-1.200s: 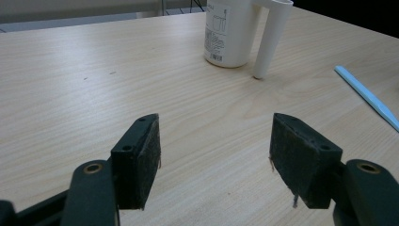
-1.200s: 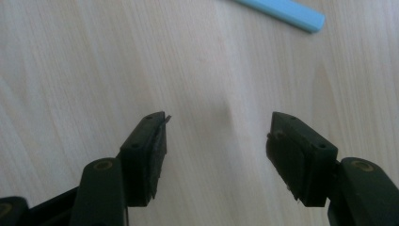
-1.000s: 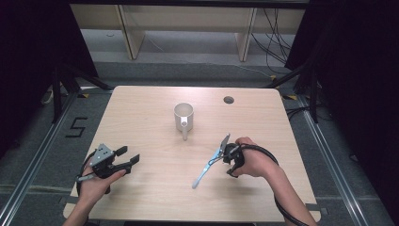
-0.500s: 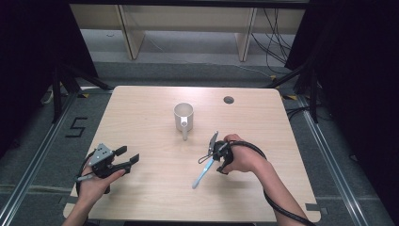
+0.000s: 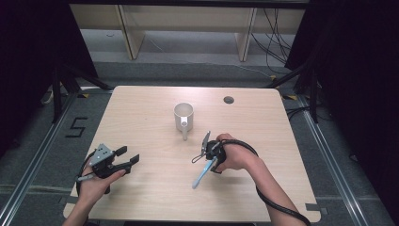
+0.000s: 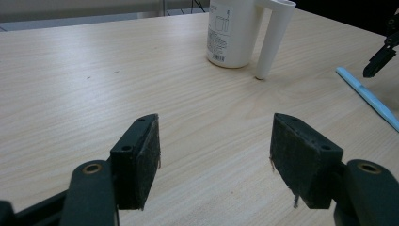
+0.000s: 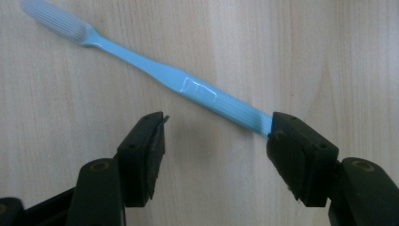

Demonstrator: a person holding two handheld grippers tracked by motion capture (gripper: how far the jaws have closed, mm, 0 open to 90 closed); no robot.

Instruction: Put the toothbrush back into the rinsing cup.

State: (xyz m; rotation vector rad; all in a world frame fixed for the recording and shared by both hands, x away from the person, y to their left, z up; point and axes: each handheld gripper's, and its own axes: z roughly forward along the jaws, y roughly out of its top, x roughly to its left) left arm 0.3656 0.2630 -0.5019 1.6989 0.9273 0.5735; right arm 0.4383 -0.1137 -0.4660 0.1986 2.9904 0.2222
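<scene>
A white mug (image 5: 183,114) with a tube-like handle stands upright in the middle of the wooden table (image 5: 141,117). A light blue toothbrush (image 5: 202,173) lies flat on the table to the mug's front right. My right gripper (image 5: 203,157) hangs over the toothbrush's handle end, pointing down. In the right gripper view it (image 7: 217,123) is open, and the toothbrush (image 7: 155,70) runs slantwise between and beyond the jaws, its end by the right jaw. My left gripper (image 5: 128,155) is open near the front left edge. Its own view (image 6: 214,136) faces the mug (image 6: 235,33) and the toothbrush (image 6: 367,96).
A round cable hole (image 5: 228,100) sits in the table near the back right. Shelving legs and cables stand beyond the far edge. A floor mark "5" (image 5: 77,127) lies left of the table.
My right gripper has moved left over the toothbrush handle and tipped down toward the table. The left gripper, mug and toothbrush have stayed put.
</scene>
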